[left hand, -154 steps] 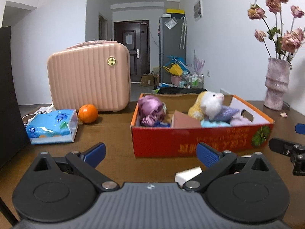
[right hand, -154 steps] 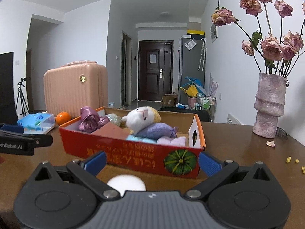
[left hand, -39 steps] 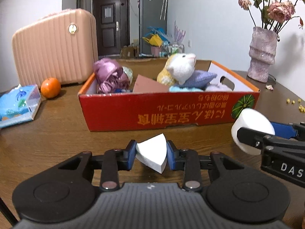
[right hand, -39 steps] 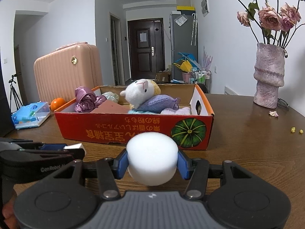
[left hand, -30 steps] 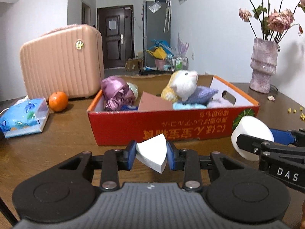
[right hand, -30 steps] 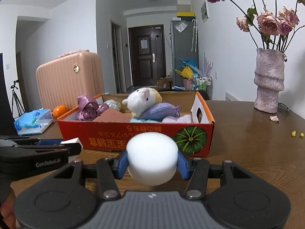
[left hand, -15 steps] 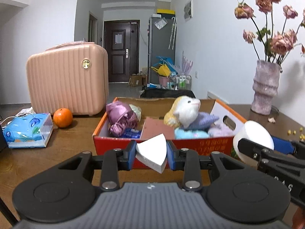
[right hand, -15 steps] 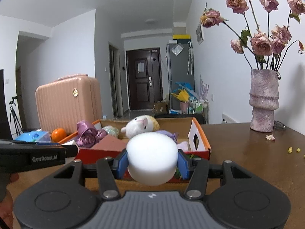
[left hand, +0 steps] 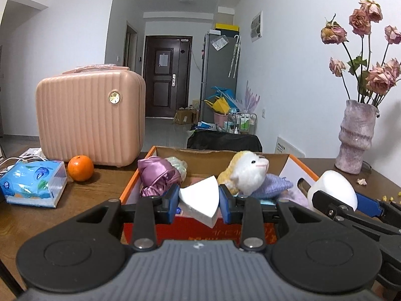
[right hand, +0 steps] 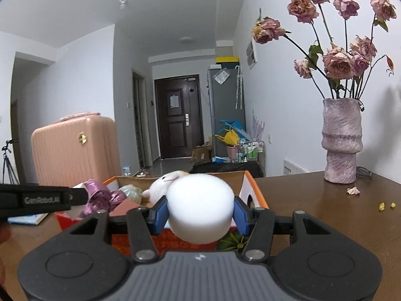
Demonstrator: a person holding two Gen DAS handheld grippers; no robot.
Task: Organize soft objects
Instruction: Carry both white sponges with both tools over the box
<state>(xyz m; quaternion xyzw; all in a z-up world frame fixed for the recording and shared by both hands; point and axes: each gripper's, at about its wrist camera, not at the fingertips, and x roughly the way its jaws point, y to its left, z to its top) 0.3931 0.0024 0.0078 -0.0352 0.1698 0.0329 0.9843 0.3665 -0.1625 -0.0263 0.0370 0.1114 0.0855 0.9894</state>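
My left gripper (left hand: 199,204) is shut on a white wedge sponge (left hand: 200,200) and holds it above the near wall of the red cardboard box (left hand: 200,233). My right gripper (right hand: 200,213) is shut on a round white sponge (right hand: 200,207), also raised at the box's near wall (right hand: 175,242); it shows in the left wrist view (left hand: 333,188) too. The box holds a white plush toy (left hand: 248,173), a purple satin bundle (left hand: 156,176) and a lilac cushion (left hand: 272,186).
A pink suitcase (left hand: 89,115), an orange (left hand: 80,168) and a blue tissue pack (left hand: 32,184) sit left of the box. A vase of dried roses (right hand: 342,148) stands at the right on the brown table (right hand: 313,205). The left gripper's arm (right hand: 37,199) crosses the right wrist view.
Both grippers have risen and moved toward the box with their sponges; the box sits lower and closer in both views.
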